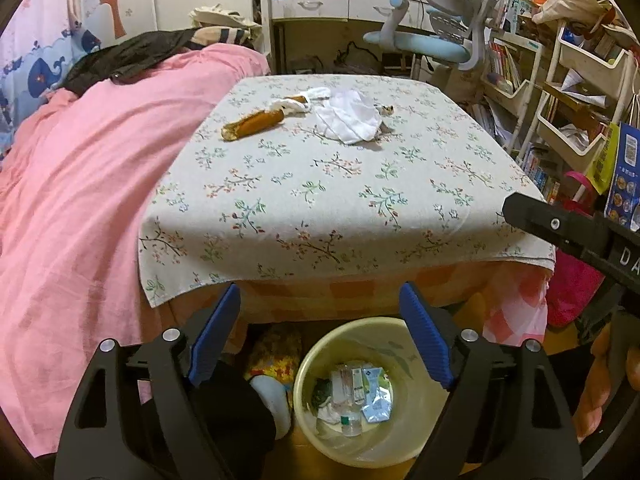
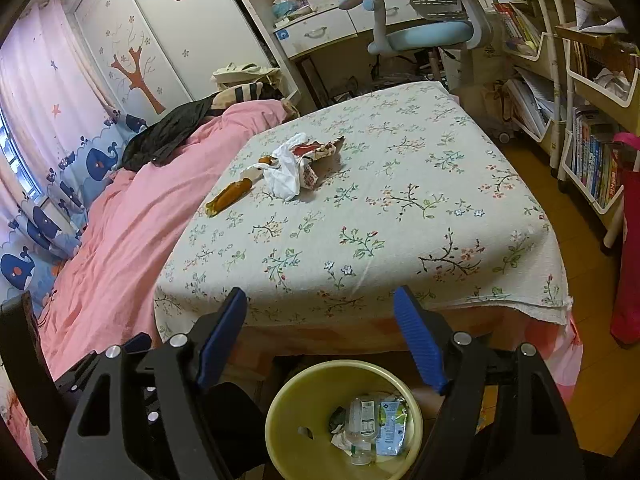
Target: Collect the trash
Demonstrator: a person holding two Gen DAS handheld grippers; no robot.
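Both grippers hang over the yellow waste bin (image 1: 356,392), jaws spread wide with nothing between the blue pads: the left gripper (image 1: 320,336) is released and empty, and so is the right gripper (image 2: 320,340). The bin sits directly below and between the fingertips of each, already holding a clear plastic bottle (image 2: 360,428), a blue-and-white pouch (image 1: 376,396) and some crumpled scraps.

The trash still to be collected lies well ahead of both grippers, on the far part of the flower-print cloth (image 1: 340,208): a brown banana peel (image 1: 252,124) to the left, a crumpled white tissue (image 1: 348,116) beside it, and a printed wrapper (image 2: 320,152) partly under the tissue.

The next reach, I judge, should go up and forward over the near edge of the cloth. Take the peel by its thick middle, pads across its length. Pinch the tissue at a raised fold rather than pressing flat, or the cloth beneath may come up with it.
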